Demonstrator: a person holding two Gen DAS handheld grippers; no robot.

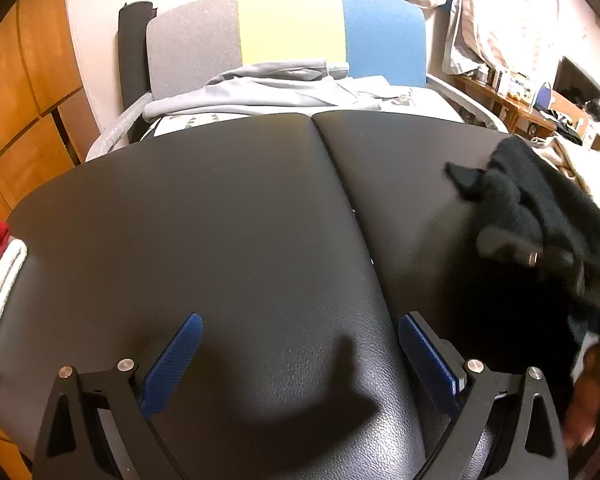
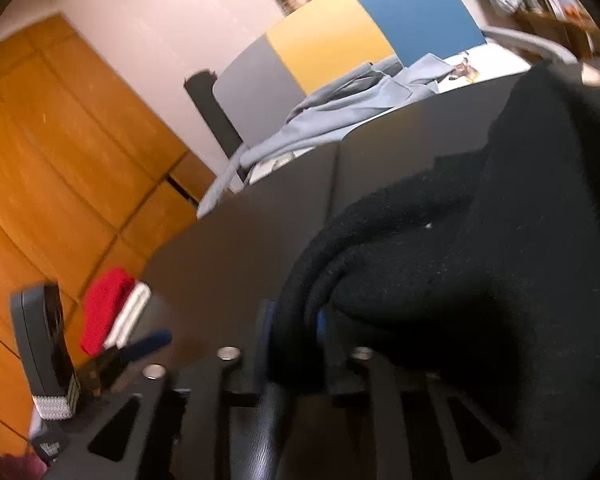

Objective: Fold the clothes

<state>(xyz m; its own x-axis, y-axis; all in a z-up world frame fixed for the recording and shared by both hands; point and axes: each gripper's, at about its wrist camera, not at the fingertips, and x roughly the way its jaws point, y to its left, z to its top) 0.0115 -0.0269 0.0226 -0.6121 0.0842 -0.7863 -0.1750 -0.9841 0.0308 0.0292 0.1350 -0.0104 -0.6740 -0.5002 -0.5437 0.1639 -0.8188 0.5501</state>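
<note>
Left wrist view alone shows the left gripper (image 1: pixel 300 360) with fingers wide apart over the bare black table (image 1: pixel 220 220), nothing between them; the black garment (image 1: pixel 540 208) lies at three o'clock. Right wrist view shows the right gripper (image 2: pixel 294 328) clamped on that garment's rolled edge, cloth bulging toward two o'clock.

Bunched black garment (image 2: pixel 480 248) hangs over the table's (image 1: pixel 240 208) right side.

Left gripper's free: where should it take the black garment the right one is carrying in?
Take the loose pointed corner of the black garment, from the table's bare middle. It sticks out toward the open left gripper, clear of the bunched part in the right gripper.
</note>
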